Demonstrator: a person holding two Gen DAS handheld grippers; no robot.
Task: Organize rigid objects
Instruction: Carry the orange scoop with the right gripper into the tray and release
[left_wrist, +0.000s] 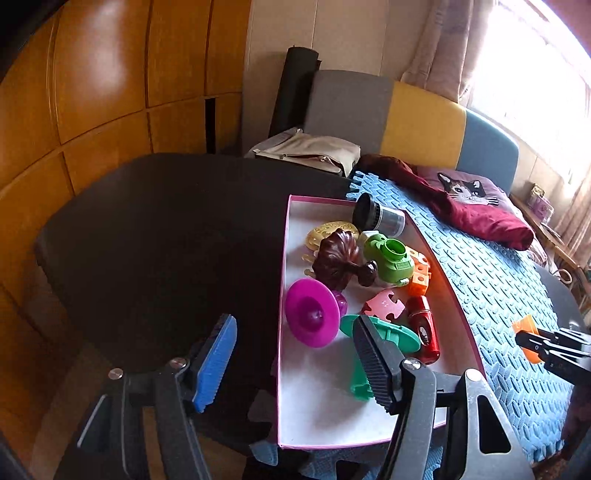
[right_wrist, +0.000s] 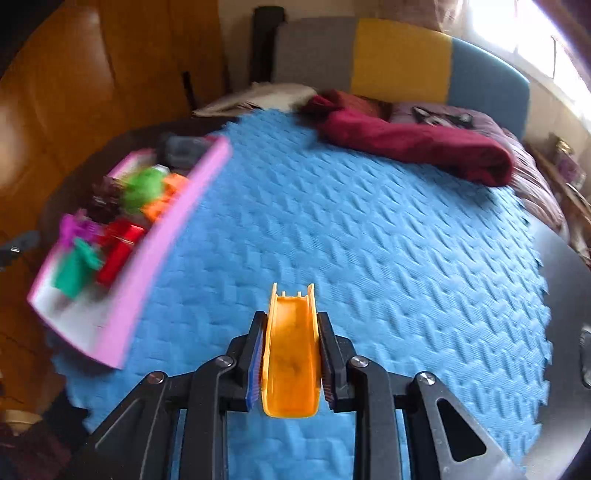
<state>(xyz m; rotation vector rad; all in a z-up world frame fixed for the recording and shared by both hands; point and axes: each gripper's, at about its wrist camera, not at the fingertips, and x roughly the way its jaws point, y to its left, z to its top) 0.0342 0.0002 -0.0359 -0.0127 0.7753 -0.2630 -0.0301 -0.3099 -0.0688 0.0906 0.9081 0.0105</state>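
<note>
I see a blue foam mat (right_wrist: 332, 221) spread over the dark bench (left_wrist: 166, 229). At its far edge lies a maroon garment (right_wrist: 417, 144), with a cat-print cushion (left_wrist: 465, 188) just behind. Further back stand a grey, yellow and blue headboard (left_wrist: 417, 118) and wooden wardrobe doors (left_wrist: 103, 74).

In the right wrist view the pink tray (right_wrist: 173, 236) and the toys in it are smeared by motion, so the green one (right_wrist: 142, 192) may be a shoe but cannot be told. In the left wrist view a black finger (left_wrist: 373, 363) covers part of the teal piece (left_wrist: 388, 332), and the picture's right edge cuts off the right gripper (left_wrist: 532, 341).
</note>
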